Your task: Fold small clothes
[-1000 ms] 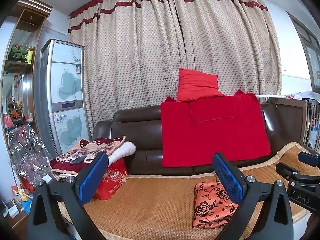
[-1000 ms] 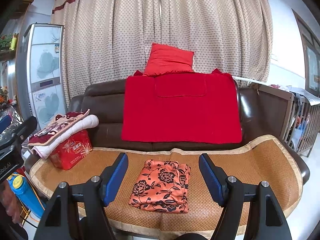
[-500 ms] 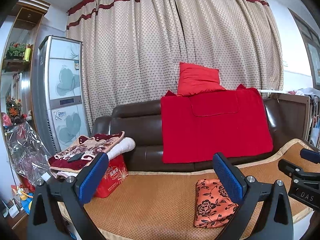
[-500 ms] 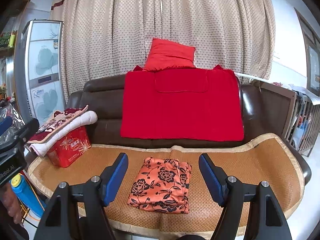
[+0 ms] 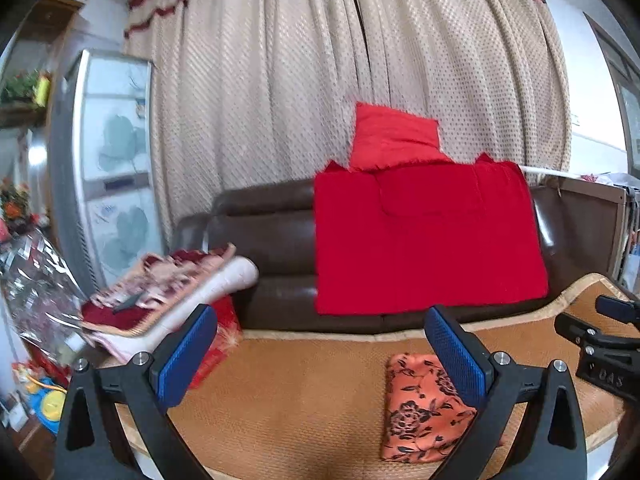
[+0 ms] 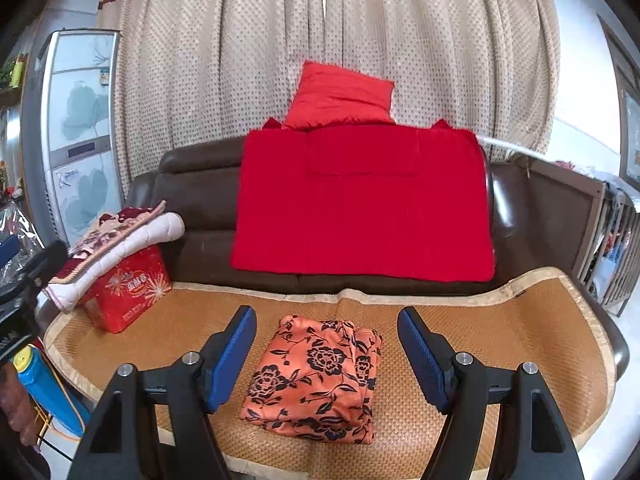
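Folded orange floral cloth (image 6: pixel 316 376) on woven sofa mat (image 6: pixel 500 332), R tongs (image 6: pixel 328 356) apart w/ nothing held, L tongs (image 5: pixel 320 354) apart too, red tin (image 6: pixel 128 288) far left.

Woven mat (image 6: pixel 500 328) on sofa seat carries folded orange floral garment (image 6: pixel 316 376), red box (image 6: pixel 128 288) at left.

Orange floral garment (image 6: pixel 314 376), folded, on mat (image 6: pixel 500 320)

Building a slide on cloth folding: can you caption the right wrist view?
Open right hand-held gripper above a folded orange floral garment on the sofa's woven mat.
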A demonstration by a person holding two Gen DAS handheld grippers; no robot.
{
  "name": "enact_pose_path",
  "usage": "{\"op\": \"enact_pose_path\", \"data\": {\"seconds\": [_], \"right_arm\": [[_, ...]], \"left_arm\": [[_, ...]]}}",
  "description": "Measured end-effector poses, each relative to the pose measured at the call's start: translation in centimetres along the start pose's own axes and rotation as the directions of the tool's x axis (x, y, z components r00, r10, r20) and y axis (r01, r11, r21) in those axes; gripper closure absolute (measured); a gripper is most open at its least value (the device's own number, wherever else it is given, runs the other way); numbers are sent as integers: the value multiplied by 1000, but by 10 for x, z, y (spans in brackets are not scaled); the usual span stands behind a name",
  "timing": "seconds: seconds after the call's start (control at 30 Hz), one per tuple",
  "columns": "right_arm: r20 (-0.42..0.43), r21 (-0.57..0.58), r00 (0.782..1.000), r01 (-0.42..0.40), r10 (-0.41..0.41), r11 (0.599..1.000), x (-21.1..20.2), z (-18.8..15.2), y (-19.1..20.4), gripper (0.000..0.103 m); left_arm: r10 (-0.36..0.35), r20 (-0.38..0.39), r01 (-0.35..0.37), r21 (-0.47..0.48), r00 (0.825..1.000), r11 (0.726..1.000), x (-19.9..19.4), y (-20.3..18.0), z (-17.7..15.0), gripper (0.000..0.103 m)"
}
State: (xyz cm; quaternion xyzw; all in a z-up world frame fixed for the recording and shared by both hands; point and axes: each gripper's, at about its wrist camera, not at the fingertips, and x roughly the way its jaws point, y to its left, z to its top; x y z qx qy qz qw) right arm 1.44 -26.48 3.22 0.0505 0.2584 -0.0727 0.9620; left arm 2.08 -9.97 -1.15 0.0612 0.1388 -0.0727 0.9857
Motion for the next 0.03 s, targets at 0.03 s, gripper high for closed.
{"op": "enact_pose_path", "data": {"seconds": [0.03], "right_arm": [[-12,8,1000,3,-3,1000,12,0,-8,26]], "left_arm": [[-10,-15,10,-12,1000,1000,12,0,-1,0]]}}
